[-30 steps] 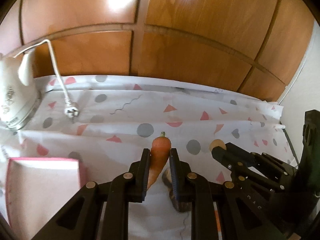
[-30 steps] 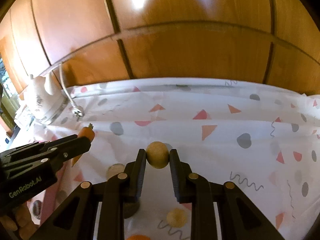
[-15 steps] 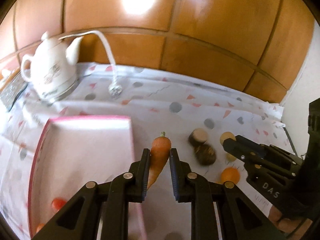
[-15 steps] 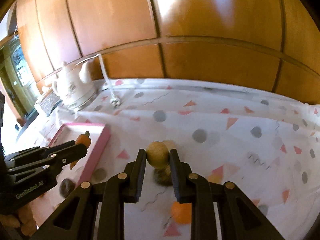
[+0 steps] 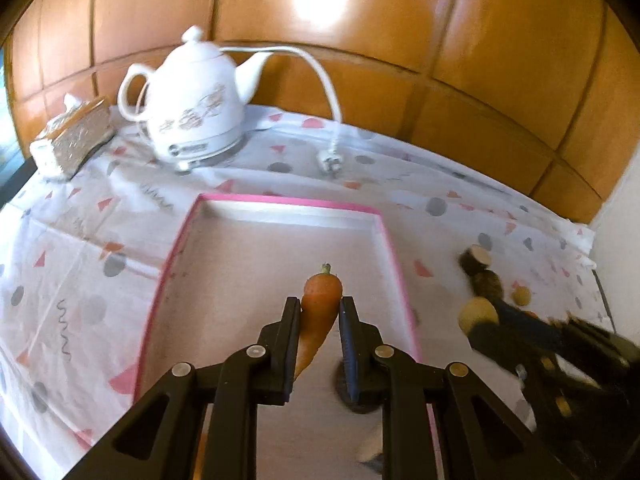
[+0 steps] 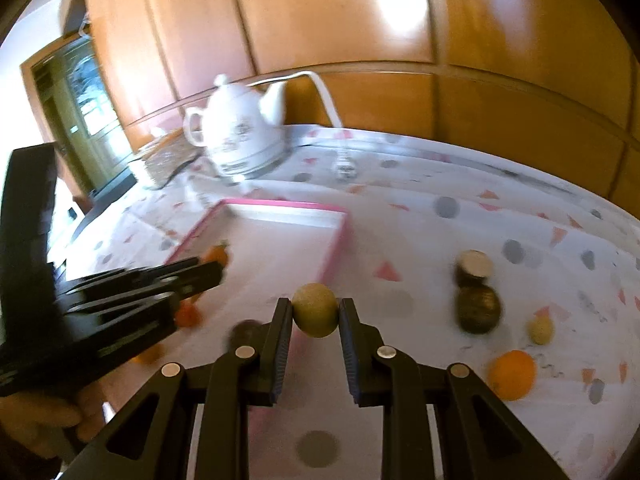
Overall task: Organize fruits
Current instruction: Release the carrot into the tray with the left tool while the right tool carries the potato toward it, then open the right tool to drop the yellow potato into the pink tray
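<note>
My left gripper (image 5: 320, 308) is shut on an orange carrot (image 5: 320, 304) and holds it above the pink-rimmed tray (image 5: 288, 202). My right gripper (image 6: 314, 312) is shut on a small round tan fruit (image 6: 315, 315) over the tray's right edge (image 6: 334, 248). The right gripper also shows at the right of the left wrist view (image 5: 478, 316). The left gripper and carrot show at the left of the right wrist view (image 6: 216, 266). On the cloth to the right lie two dark brown fruits (image 6: 478, 308), a small tan one (image 6: 540, 330) and an orange (image 6: 512, 374).
A white teapot (image 5: 192, 100) with its cord and plug (image 5: 330, 162) stands behind the tray. A tissue box (image 5: 72, 136) sits at the far left. A wooden wall closes the back. Small orange and dark items (image 6: 188, 314) lie in the tray's near part.
Both grippers have swung left with their loads. The carrot now hangs over the tray. The tan fruit has reached the tray's right edge.
</note>
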